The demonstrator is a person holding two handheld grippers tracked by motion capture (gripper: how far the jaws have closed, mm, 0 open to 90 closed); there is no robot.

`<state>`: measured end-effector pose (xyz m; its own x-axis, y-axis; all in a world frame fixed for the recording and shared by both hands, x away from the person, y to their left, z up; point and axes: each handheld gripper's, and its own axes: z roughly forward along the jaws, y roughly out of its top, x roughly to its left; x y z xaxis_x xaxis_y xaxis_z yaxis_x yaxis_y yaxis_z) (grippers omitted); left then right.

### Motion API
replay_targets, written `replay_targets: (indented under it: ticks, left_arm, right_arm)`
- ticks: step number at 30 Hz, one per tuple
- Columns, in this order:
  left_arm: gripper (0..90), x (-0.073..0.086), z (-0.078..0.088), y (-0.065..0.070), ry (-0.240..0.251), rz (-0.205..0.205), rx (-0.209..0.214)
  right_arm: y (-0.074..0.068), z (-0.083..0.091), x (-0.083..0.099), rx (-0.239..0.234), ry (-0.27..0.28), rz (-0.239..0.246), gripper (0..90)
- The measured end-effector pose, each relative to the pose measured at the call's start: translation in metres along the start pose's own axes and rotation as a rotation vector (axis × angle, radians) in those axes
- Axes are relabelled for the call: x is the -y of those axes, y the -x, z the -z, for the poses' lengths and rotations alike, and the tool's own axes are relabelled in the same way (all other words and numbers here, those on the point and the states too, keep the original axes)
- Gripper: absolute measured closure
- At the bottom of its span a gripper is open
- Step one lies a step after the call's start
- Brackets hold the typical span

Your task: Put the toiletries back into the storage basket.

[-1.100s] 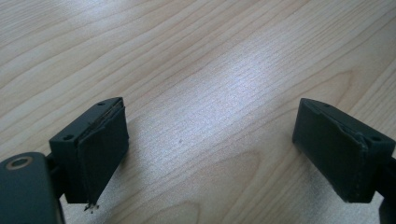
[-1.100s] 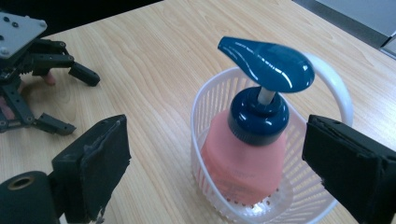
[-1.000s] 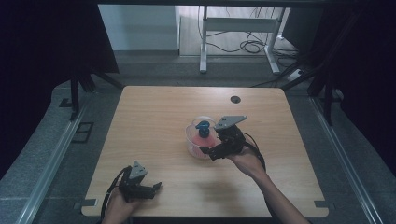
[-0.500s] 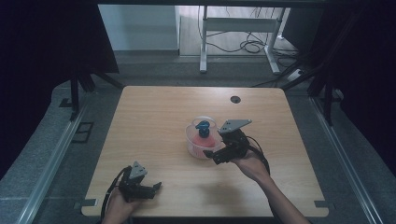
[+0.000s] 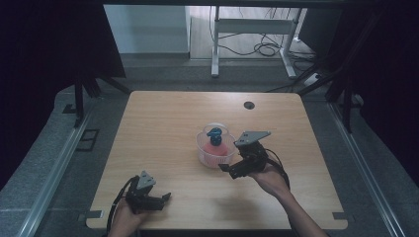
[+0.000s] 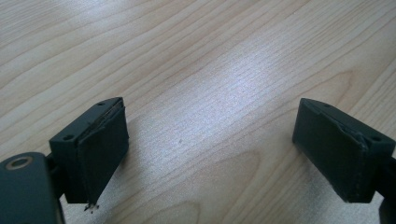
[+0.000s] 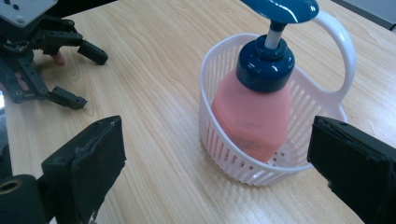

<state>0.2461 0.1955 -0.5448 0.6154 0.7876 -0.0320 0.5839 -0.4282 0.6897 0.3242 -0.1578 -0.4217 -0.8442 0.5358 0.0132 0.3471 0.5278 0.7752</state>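
A white plastic basket (image 5: 207,157) with a loop handle stands near the table's middle. In it a pink pump bottle (image 5: 216,144) with a blue pump head stands upright. My right gripper (image 5: 228,171) is open just to the right of and in front of the basket, pointing at it without touching. In the right gripper view the basket (image 7: 224,154) and bottle (image 7: 252,116) sit ahead of the wide-apart jaws of the right gripper (image 7: 222,144). My left gripper (image 5: 165,199) rests open near the front left edge. In its own view the left gripper (image 6: 210,140) has bare wood between its jaws.
The light wooden table (image 5: 163,123) has a black round grommet (image 5: 248,105) at the back right. Beyond the far edge a white desk frame (image 5: 247,29) and cables lie on the floor. The left gripper (image 7: 70,70) shows far off in the right gripper view.
My right gripper has drawn back a little from the basket, toward the front right. The basket, bottle and left gripper have stayed in place.
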Motion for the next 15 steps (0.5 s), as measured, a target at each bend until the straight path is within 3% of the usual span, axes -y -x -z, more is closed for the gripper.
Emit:
replay_targets:
  ticks: [15]
  left_arm:
    - [10.3, 0.000, 0.000, 0.000, -0.002, 0.000, 0.000]
  right_arm:
    - [-0.004, 0.012, 0.016, 0.010, 0.000, -0.002, 4.0]
